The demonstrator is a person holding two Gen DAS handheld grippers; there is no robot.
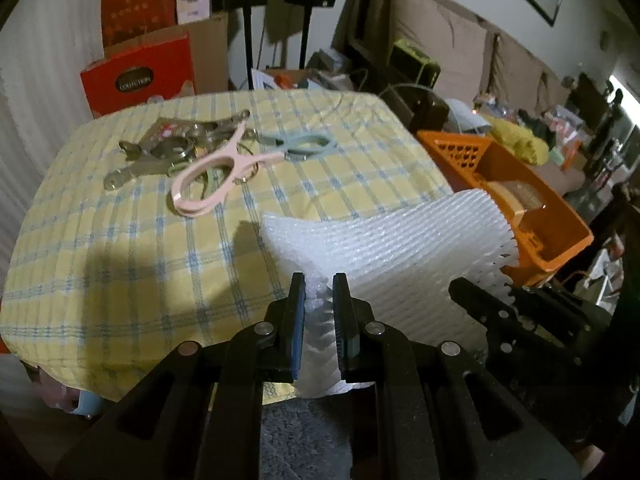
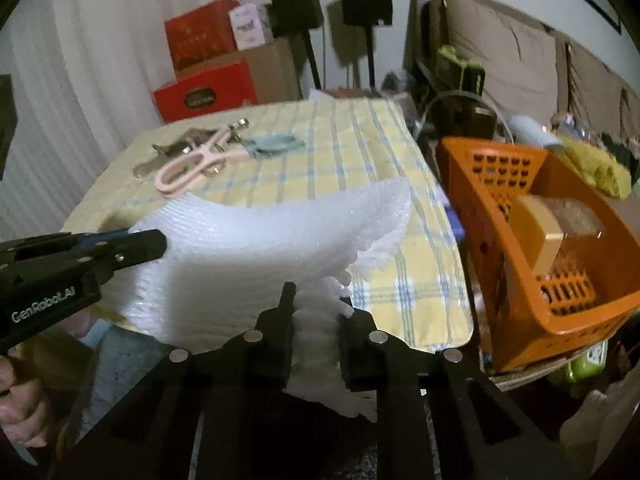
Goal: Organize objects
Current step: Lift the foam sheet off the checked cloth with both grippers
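A stack of white foam netting sheets (image 1: 400, 248) hangs just above the near edge of the yellow checked tablecloth (image 1: 120, 264), held from both ends. My left gripper (image 1: 319, 279) is shut on its near left corner, with foam squeezed between the pads. In the right wrist view my right gripper (image 2: 316, 300) is shut on the foam stack's (image 2: 260, 248) fringed right edge. The left gripper (image 2: 158, 242) comes in from the left there, and the right gripper (image 1: 458, 286) shows at the foam's right side in the left wrist view.
At the far side of the table lie pink scissors (image 1: 208, 184), pale blue scissors (image 1: 300, 144) and metal tools (image 1: 160, 152). An orange basket (image 2: 452, 168) with a tan box inside stands right of the table. Red boxes and speaker stands are behind.
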